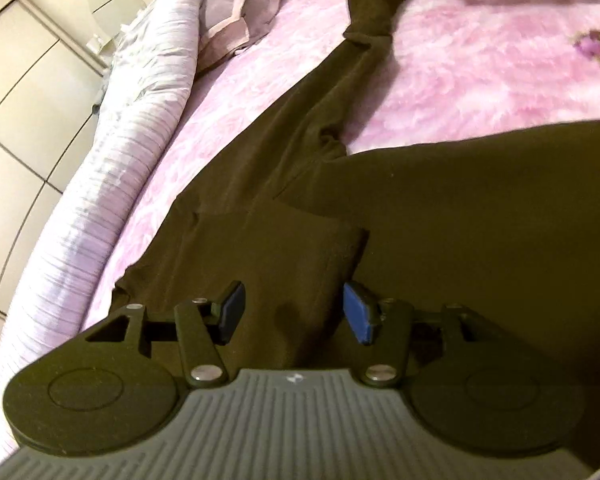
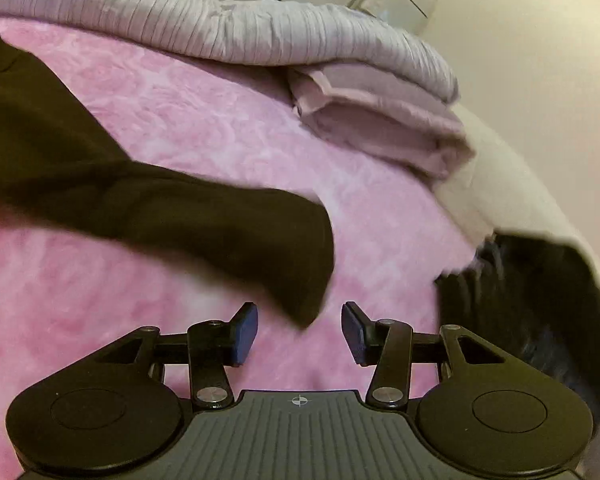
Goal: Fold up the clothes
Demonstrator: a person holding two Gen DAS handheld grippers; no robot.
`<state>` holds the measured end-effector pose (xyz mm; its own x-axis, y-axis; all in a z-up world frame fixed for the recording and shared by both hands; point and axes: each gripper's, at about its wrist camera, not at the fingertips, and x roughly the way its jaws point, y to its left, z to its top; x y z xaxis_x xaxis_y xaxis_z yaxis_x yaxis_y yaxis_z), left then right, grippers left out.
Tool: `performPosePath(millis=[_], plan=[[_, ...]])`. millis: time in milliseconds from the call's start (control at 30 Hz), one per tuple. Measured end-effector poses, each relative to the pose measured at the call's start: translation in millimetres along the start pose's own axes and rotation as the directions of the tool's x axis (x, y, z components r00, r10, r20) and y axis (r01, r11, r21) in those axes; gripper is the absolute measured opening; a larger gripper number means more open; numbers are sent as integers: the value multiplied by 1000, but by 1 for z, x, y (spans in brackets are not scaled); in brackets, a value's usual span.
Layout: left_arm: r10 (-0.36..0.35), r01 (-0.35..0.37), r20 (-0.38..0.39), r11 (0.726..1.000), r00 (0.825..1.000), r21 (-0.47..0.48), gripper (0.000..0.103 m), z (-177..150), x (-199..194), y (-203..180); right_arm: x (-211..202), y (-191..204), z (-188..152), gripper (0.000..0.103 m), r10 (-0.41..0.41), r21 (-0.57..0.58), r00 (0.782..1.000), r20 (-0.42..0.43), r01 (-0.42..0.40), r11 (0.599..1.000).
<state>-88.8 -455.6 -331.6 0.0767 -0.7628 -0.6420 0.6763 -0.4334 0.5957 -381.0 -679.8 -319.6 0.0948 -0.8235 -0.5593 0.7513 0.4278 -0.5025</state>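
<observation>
Lying spread over the pink plush blanket (image 1: 480, 64) is the dark long-sleeved garment (image 1: 460, 220), 1 sleeve (image 1: 340, 92) stretching toward the folded mauve cloth (image 1: 236, 20). The left gripper (image 1: 294, 312) is hovering over a folded-over corner, its 2 fingers standing apart and gripping nothing. The right gripper (image 2: 300, 330) is also gaping, the sleeve cuff (image 2: 300, 264) ending just ahead of it, with open blanket around. The ribbed quilt (image 2: 220, 24) is bordering the bed's edge. A blurred dark shape at right is hard to identify.

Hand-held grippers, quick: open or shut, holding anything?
Left hand-held gripper: open, over the dark garment, holding nothing.
Right hand-held gripper: open, empty, at the sleeve end.
</observation>
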Motion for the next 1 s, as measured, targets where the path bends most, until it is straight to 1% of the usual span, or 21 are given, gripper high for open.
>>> performPosePath(millis=[67, 100, 133, 200, 233, 267, 300, 367, 400, 433, 467, 500, 567, 633, 700, 767, 833, 867, 933, 967, 1000], plan=[[6, -6, -3, 999, 1000, 38, 48, 2, 5, -2, -13, 9, -14, 48, 39, 6, 999, -3, -39, 999], [7, -6, -5, 998, 1000, 58, 43, 4, 7, -4, -20, 14, -21, 48, 65, 4, 998, -6, -65, 998], [3, -3, -8, 997, 1000, 77, 26, 5, 9, -5, -29, 19, -26, 49, 80, 3, 997, 0, -80, 997], [5, -2, -27, 993, 1000, 117, 3, 6, 13, -10, -47, 28, -30, 49, 111, 2, 994, 22, -111, 994], [6, -1, -36, 991, 999, 137, 3, 6, 15, -13, -55, 33, -32, 49, 127, 2, 991, 34, -127, 992], [12, -8, -28, 990, 1000, 140, 3, 6, 13, -14, -64, 37, -33, 49, 144, 0, 989, 46, -144, 990], [14, -12, -16, 992, 1000, 122, 3, 5, 10, -12, -73, 42, -34, 49, 160, -1, 985, 58, -161, 987], [46, -46, 21, 998, 999, 32, 3, 1, -4, 4, -93, 54, -33, 49, 218, -31, 971, 96, -216, 976], [66, -66, 37, 998, 997, -21, 3, -1, -12, 14, -104, 61, -32, 49, 249, -49, 961, 116, -245, 968], [106, -102, 45, 991, 993, -82, 3, -9, -24, 29, -115, 68, -31, 49, 281, -69, 950, 136, -274, 959], [145, -137, 51, 980, 988, -143, 3, -16, -36, 44, -126, 75, -30, 49, 312, -88, 937, 154, -301, 949], [194, -182, 44, 965, 980, -187, 3, -30, -52, 62, -136, 82, -29, 50, 343, -109, 923, 172, -328, 938], [288, -271, 24, 924, 957, -271, 3, -59, -84, 99, -154, 100, -28, 50, 376, -175, 904, 203, -344, 923], [376, -369, -48, 864, 925, -344, 3, -106, -118, 136, -168, 118, -26, 51, 402, -238, 887, 224, -351, 906], [453, -463, -127, 788, 882, -406, 3, -153, -153, 174, -171, 133, -19, 51, 424, -253, 879, 218, -369, 895], [519, -566, -236, 690, 821, -452, 3, -213, -189, 199, -174, 147, -12, 51, 444, -262, 872, 208, -387, 884], [548, -654, -361, 576, 754, -491, 3, -277, -222, 212, -176, 161, -6, 51, 463, -270, 864, 199, -406, 873], [542, -686, -424, 532, 726, -495, 3, -308, -231, 212, -178, 168, -2, 51, 473, -275, 859, 194, -415, 867], [516, -749, -542, 444, 663, -492, 3, -370, -251, 213, -178, 180, 5, 51, 503, -272, 845, 178, -449, 851], [506, -774, -586, 418, 633, -475, 3, -395, -254, 210, -179, 185, 8, 51, 516, -272, 840, 167, -464, 843], [495, -799, -627, 392, 601, -457, 3, -419, -257, 206, -180, 191, 11, 51, 521, -276, 839, 157, -469, 839]])
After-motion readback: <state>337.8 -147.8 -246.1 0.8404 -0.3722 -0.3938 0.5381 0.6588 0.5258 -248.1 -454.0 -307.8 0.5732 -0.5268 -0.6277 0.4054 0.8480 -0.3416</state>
